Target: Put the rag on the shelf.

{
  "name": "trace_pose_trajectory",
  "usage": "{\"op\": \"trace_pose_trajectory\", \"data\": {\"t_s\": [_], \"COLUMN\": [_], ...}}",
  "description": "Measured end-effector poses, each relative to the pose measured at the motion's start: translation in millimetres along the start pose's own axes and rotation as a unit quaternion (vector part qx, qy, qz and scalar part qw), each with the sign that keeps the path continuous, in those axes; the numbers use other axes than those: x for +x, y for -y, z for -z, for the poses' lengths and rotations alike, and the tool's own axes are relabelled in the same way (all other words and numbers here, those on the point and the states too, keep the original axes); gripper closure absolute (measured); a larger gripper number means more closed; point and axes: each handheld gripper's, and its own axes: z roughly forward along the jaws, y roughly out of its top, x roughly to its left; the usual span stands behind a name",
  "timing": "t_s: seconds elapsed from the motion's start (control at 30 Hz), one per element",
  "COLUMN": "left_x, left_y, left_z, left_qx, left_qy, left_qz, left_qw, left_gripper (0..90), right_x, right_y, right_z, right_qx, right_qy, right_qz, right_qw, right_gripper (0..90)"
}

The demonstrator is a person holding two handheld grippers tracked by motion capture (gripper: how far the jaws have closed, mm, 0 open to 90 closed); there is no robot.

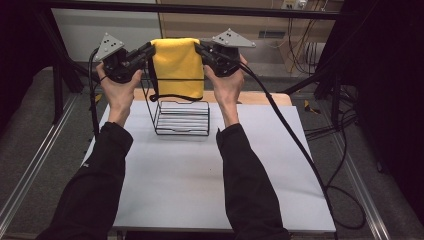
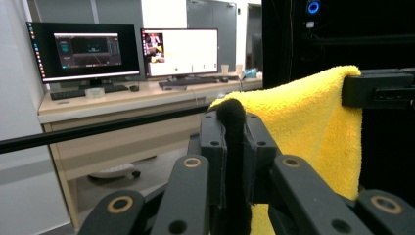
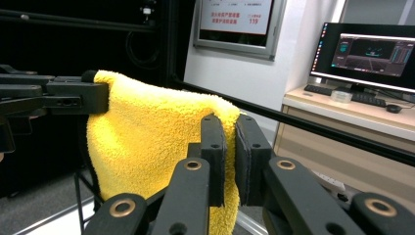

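Yellow towel (image 1: pixel 177 65) held aloft, left gripper (image 1: pixel 145 52) and right gripper (image 1: pixel 201 50) clamped on corners

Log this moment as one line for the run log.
left gripper: shut on yellow towel | right gripper: shut on yellow towel | towel: held up, hanging above wire rack | rack: on table

Open surface in front, crowded toward the far edge

The near and middle parts of the white surface (image 1: pixel 200 185) lie bare between and beside the forearms; farther back the black wire rack (image 1: pixel 182 118) stands in the way; above it the yellow towel (image 1: pixel 178 65) hangs stretched between the left gripper (image 1: pixel 148 51) and right gripper (image 1: pixel 198 49), closing the gap between them; a black frame bar (image 1: pixel 200 9) crosses overhead behind.
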Motion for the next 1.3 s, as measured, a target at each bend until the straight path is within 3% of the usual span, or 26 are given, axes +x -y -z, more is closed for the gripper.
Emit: {"op": "trace_pose_trajectory", "data": {"t_s": [0.27, 0.67, 0.9, 1.07, 1.3], "left_x": [2.0, -0.9, -4.4, -8.0, -9.6], "left_y": [9.6, 8.1, 11.2, 14.9, 19.2], "left_z": [5.6, 21.4, 32.2, 39.3, 45.2], "left_qx": [0.006, 0.013, 0.036, 0.059, 0.080], "left_qy": [0.005, 0.027, 0.041, 0.041, 0.053], "left_qz": [0.007, 0.000, -0.001, -0.006, 0.003], "left_qw": [0.9999, 0.9996, 0.9985, 0.9974, 0.9954], "left_gripper": [81.2, 80.7, 80.5, 79.7, 79.0], "right_x": [6.1, 15.1, 21.8, 27.6, 30.3], "right_y": [8.3, 7.1, 9.5, 14.6, 22.2], "right_z": [-0.6, 15.4, 27.1, 30.9, 36.4], "right_qx": [0.008, 0.011, 0.035, 0.052, 0.065], "right_qy": [-0.008, -0.032, -0.056, -0.070, -0.090], "right_qz": [0.001, 0.013, 0.013, 0.014, 0.005], "right_qw": [0.9999, 0.9993, 0.9978, 0.9961, 0.9938], "right_gripper": [84.1, 83.8, 83.9, 83.9, 83.7]}}
